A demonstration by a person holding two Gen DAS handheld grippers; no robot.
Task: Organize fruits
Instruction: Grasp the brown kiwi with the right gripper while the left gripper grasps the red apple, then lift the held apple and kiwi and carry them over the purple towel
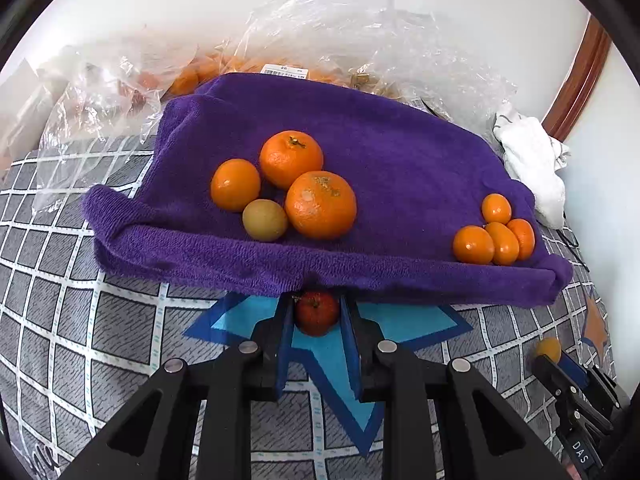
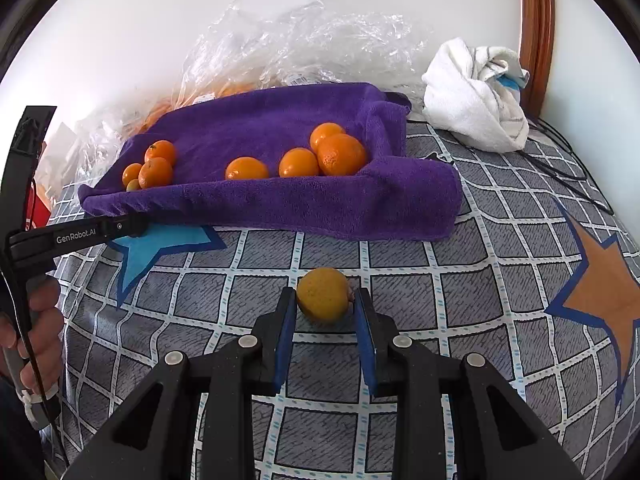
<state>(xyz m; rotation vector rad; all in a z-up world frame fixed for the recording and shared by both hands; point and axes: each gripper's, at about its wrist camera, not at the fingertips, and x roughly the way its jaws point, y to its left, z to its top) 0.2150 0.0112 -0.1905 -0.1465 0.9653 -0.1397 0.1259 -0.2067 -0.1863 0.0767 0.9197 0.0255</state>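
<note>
Left gripper (image 1: 317, 312) clamps a small red fruit (image 1: 317, 313) at the purple towel's (image 1: 400, 160) front edge, a grip only its own camera shows. Right gripper (image 2: 325, 300) brackets a yellow-orange fruit (image 2: 323, 294) on the checked bedcover (image 2: 440, 300); contact is unclear. Oranges (image 1: 320, 205) and kumquats (image 1: 496, 232) sit grouped on the towel. Right view alone shows the holding hand (image 2: 40, 328).

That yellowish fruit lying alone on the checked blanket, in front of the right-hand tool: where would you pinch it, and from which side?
Grip the yellow fruit across its widest middle, one finger on each flank. Come in low from the near side, as the right gripper already sits, with its fingers either side of it. The fruit is round with a small nub at its right end, so a squeeze off-centre would probably let it roll away.
</note>
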